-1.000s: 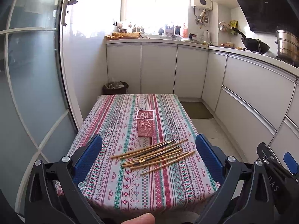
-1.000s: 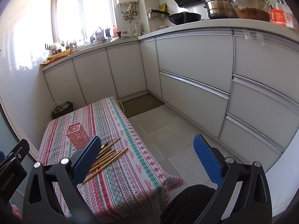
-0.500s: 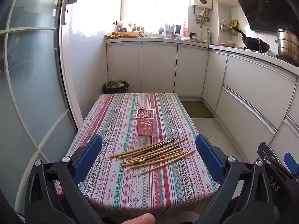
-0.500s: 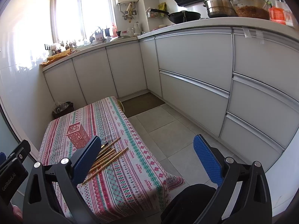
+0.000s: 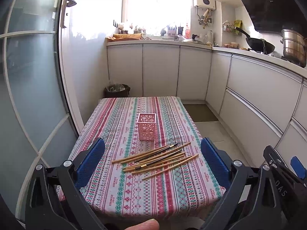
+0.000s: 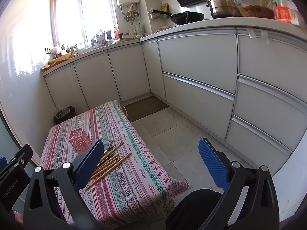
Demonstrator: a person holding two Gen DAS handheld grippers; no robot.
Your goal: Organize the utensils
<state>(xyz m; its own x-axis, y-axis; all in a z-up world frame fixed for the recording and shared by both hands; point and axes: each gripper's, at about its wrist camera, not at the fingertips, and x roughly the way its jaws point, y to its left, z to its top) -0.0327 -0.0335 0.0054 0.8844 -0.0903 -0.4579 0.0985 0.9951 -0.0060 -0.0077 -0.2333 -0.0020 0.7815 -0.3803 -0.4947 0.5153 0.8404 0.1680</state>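
Note:
A loose pile of wooden chopsticks [image 5: 159,158] lies on a table with a striped patterned cloth [image 5: 122,118]. A pink perforated square holder [image 5: 146,126] stands upright just beyond the pile. My left gripper [image 5: 152,151] is open and empty, held above the table's near edge, fingers on either side of the pile. My right gripper [image 6: 151,153] is open and empty, to the right of the table over the floor. In the right wrist view the chopsticks [image 6: 109,163] lie by its left finger [image 6: 89,162], with the holder [image 6: 79,140] behind.
White kitchen cabinets [image 5: 259,95] run along the back and right. A dark bin [image 5: 117,90] stands behind the table. A glass door [image 5: 32,95] is on the left. Tiled floor [image 6: 172,138] lies right of the table. A dark floor mat [image 6: 145,108] lies beyond.
The left wrist view has tilted or drawn back slightly, so the table sits a little lower in frame. Chopsticks and holder have not moved. Both grippers stay open.

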